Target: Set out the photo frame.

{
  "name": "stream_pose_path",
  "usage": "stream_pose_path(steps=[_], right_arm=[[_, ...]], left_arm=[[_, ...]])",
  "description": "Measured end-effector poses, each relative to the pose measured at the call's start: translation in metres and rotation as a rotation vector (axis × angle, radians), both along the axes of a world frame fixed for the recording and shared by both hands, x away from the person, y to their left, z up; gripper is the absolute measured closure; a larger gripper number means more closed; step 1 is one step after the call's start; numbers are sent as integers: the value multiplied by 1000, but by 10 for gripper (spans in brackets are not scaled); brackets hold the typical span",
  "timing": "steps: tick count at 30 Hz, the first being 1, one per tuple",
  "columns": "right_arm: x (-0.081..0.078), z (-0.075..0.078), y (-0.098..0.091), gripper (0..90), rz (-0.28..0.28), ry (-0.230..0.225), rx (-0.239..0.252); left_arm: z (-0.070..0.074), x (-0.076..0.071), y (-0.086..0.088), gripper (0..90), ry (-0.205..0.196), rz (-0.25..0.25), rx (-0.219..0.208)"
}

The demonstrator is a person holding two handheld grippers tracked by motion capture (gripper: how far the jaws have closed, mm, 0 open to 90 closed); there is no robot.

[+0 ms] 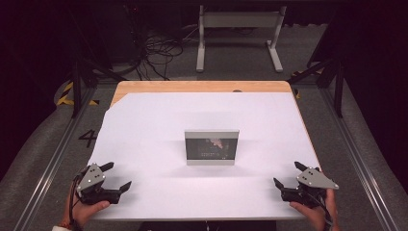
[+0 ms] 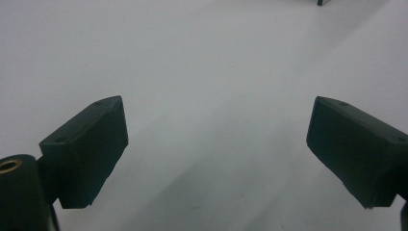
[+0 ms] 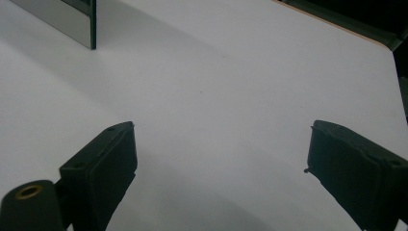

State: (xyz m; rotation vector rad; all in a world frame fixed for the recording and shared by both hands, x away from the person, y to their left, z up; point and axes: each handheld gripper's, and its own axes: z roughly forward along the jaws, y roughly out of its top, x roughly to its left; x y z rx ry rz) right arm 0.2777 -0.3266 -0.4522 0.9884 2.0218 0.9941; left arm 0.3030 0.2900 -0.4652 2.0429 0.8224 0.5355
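A box (image 1: 211, 147) stands mid-table (image 1: 144, 125), between and beyond the two hand-held grippers.

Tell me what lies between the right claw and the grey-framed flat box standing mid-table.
Nothing: bare white table cover separates the right claw from the grey-framed flat box, as the high view and right gripper view show.

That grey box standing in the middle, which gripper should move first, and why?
Probably either: both the left gripper and the right gripper sit open near the table's near edge, far from the box. I'd ease the right one forward toward its edge.
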Motion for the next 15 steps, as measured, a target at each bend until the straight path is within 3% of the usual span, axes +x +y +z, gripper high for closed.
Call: stream_pose_path(steps=[9,15], right_arm=[[0,0,6,91,6,-3,-22],[1,1,3,88,-13,-3,13]], left_arm=[[0,1,-2,80,-3,-10,0],[1,1,-5,78,-6,-22,1]])
